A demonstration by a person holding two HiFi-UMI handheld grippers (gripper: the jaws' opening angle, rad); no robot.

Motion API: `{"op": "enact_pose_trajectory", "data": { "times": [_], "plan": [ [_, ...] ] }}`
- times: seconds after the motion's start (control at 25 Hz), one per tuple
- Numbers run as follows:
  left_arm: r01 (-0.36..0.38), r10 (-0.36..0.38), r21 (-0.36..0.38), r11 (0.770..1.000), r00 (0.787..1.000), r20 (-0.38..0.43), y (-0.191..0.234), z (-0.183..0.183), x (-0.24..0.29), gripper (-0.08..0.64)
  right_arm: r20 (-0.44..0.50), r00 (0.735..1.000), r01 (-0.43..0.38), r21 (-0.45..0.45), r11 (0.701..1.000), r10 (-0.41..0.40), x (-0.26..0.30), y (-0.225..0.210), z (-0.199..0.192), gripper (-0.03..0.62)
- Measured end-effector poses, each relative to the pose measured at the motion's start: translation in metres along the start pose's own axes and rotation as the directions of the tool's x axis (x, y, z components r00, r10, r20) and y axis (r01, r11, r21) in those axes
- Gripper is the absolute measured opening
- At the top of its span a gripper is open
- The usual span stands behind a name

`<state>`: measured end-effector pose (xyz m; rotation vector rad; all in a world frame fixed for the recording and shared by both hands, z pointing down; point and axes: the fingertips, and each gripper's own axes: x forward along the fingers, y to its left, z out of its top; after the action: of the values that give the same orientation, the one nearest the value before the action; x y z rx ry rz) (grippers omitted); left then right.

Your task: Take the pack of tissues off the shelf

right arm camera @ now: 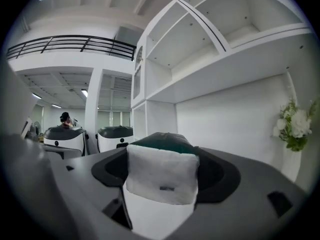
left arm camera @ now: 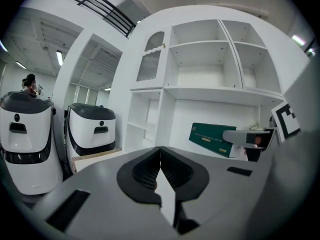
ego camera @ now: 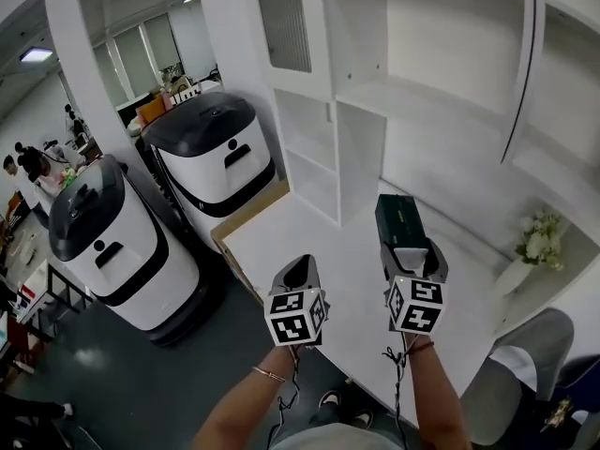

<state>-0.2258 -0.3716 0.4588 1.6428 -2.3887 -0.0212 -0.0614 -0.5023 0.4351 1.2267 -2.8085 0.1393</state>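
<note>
White table (ego camera: 309, 237) below; right tongs (ego camera: 411, 253) clamp dark-green tissue pack (ego camera: 397, 217), white end; left tongs (ego camera: 298, 268) closed, empty

The left forearm (ego camera: 246, 399) and right forearm (ego camera: 439, 394) reach forward side by side, each carrying a tool that points roughly level. The left tool (ego camera: 298, 272) has its jaws pressed together with nothing between them. The right tool (ego camera: 412, 253) has its jaws spread wide, clamped on the pack of tissues (ego camera: 397, 217).
</note>
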Motion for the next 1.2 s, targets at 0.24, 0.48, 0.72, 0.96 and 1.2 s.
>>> {"op": "enact_pose_trajectory", "data": {
  "times": [0.24,0.48,0.72,0.96,1.2],
  "plan": [
    [0.072,-0.071,0.056,0.996,0.997,-0.019,-0.025,-0.016,0.015,0.018,-0.046,0.993,0.111,0.06,0.992,-0.109,-0.017,-0.038,-0.03,0.39],
    [0.119,-0.118,0.049,0.992,0.993,-0.02,-0.039,-0.02,0.025,0.018,-0.065,0.983,0.179,0.092,0.98,-0.173,-0.031,-0.059,-0.04,0.391],
    [0.141,-0.141,0.035,0.989,0.99,-0.023,-0.046,-0.019,0.03,0.018,-0.065,0.975,0.216,0.098,0.971,-0.21,-0.039,-0.069,-0.039,0.39],
    [0.146,-0.145,0.031,0.989,0.989,-0.022,-0.047,-0.017,0.032,0.018,-0.057,0.972,0.233,0.101,0.967,-0.228,-0.042,-0.073,-0.035,0.387],
    [0.144,-0.144,0.025,0.989,0.989,-0.019,-0.049,-0.016,0.032,0.018,-0.051,0.971,0.236,0.101,0.967,-0.232,-0.044,-0.078,-0.034,0.387]
  ]
}}
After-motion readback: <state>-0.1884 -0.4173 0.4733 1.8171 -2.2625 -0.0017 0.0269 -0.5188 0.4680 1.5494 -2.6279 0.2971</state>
